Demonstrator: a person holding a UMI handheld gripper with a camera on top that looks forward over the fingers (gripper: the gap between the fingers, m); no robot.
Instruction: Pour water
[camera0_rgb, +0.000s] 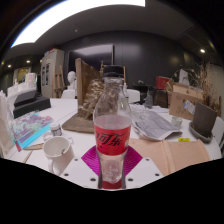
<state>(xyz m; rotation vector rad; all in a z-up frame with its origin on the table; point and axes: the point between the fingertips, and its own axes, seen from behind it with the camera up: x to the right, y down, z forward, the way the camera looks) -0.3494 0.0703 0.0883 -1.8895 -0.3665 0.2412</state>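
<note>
I am holding my gripper (112, 175) low over the white table (170, 160), and the bottle (112, 125) is standing dead ahead at twelve o'clock, upright, between my two fingers; the pink pads (92, 160) are showing on either side of its base, but I cannot tell whether they are pressing on it or only flanking it. The bottle is clear with a dark cap and a red label, and it seems to be holding little or nothing that I can make out. A white cup (57, 147) is sitting at about ten o'clock, near the bottle but apart from it; what is inside it is hidden from me. I am judging the risks this way: if my hold is loose, the smooth bottle may be slipping or twisting as I lift; the cap looks on, so tipping now would pour nothing; and swinging toward the cup could be knocking it over or spilling onto the papers (155, 124) at two o'clock.
</note>
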